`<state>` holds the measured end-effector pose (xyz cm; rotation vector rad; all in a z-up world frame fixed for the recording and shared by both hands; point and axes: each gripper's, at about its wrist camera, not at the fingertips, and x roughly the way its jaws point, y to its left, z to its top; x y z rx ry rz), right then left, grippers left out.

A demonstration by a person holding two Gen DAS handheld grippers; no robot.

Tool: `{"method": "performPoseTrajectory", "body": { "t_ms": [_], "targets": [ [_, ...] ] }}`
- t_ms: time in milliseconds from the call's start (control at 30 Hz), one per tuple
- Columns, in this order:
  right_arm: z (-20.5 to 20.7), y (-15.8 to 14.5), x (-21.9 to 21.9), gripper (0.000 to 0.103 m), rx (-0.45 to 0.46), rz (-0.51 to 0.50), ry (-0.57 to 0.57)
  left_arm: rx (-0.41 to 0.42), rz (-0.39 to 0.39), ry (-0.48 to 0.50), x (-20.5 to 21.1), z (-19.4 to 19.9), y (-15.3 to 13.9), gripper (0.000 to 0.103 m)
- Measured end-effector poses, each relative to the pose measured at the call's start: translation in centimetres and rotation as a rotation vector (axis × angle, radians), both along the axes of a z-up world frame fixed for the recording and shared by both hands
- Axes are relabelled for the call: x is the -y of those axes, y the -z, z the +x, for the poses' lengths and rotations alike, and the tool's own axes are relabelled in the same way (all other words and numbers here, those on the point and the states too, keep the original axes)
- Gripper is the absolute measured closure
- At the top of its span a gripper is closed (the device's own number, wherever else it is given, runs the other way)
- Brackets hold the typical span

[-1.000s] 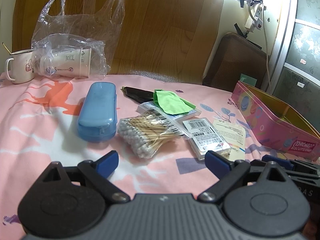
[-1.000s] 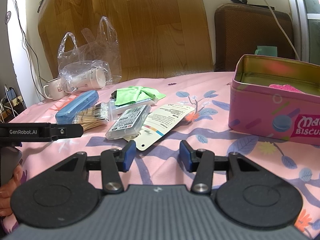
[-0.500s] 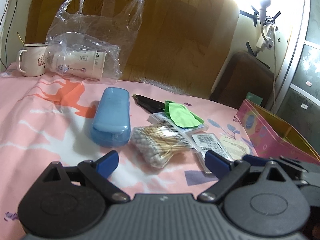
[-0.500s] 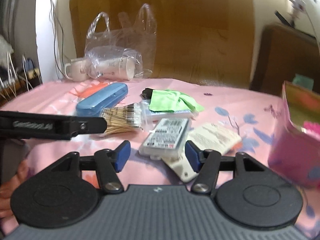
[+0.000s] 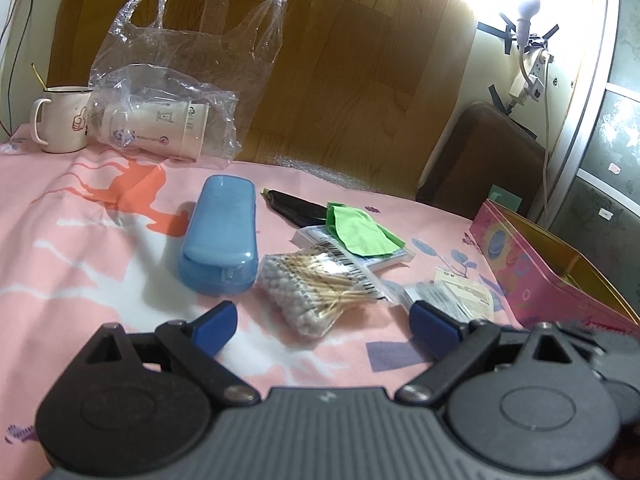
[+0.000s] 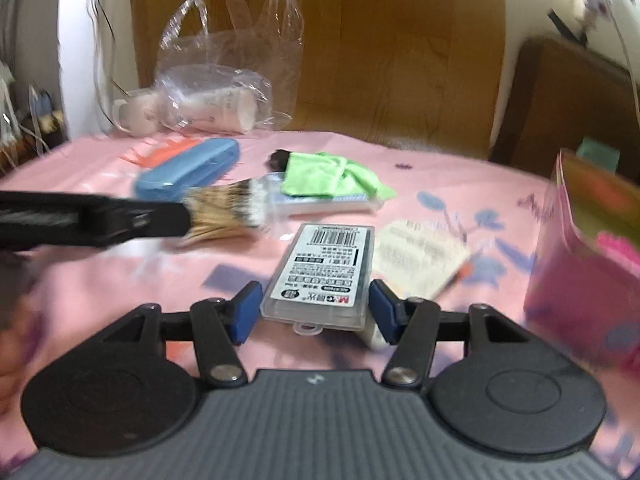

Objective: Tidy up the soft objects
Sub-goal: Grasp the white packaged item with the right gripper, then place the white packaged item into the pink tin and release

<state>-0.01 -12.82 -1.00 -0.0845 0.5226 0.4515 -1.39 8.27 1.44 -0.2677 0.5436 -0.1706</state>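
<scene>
The clear plastic case (image 6: pixel 320 272) is seen between the closing jaws of the right gripper (image 6: pixel 314 312), its long axis running straight ahead from them; the pads are not pressed on it. The green cloth (image 6: pixel 328 178) lies crumpled farther ahead. The left gripper (image 5: pixel 324 326) is held released, nothing between. A pink item lies inside the open pink tin (image 6: pixel 580 280), right of the jaws.

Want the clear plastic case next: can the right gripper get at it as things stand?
Probably yes: the right gripper already straddles the clear plastic case, its jaws closing with small gaps left. Nothing lies on the case.
</scene>
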Motion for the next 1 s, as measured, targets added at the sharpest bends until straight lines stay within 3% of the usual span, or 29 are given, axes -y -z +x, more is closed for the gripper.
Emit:
{"method": "performPoseTrajectory", "body": {
  "t_ms": [233,400,667,733,800,900,1000],
  "targets": [
    [-4.2,0.7,3.2,0.042,-0.055,0.173,0.012,-0.018,0.002,0.064,0.5,0.2,0.0,0.008],
    [-5.3,0.9,4.1,0.042,-0.056,0.219,0.023,-0.053,0.012,0.126,1.6,0.0,-0.1,0.008],
    [-5.4,1.4,5.0,0.042,-0.083,0.304,0.009,-0.21,-0.169,0.256,3.6,-0.1,0.2,0.017],
    [-5.6,1.4,5.4,0.042,-0.08,0.337,0.003,-0.257,-0.245,0.287,3.7,0.2,0.4,0.023],
    [-5.8,1.3,5.5,0.042,-0.071,0.359,-0.006,-0.293,-0.292,0.31,4.2,0.5,0.6,0.045],
    [-6.0,1.1,5.7,0.042,-0.049,0.366,-0.01,-0.323,-0.312,0.349,5.4,1.0,0.9,0.065],
    [-6.1,1.0,6.4,0.042,-0.029,0.373,0.004,-0.328,-0.289,0.36,6.7,1.5,0.7,0.074]
  ]
}}
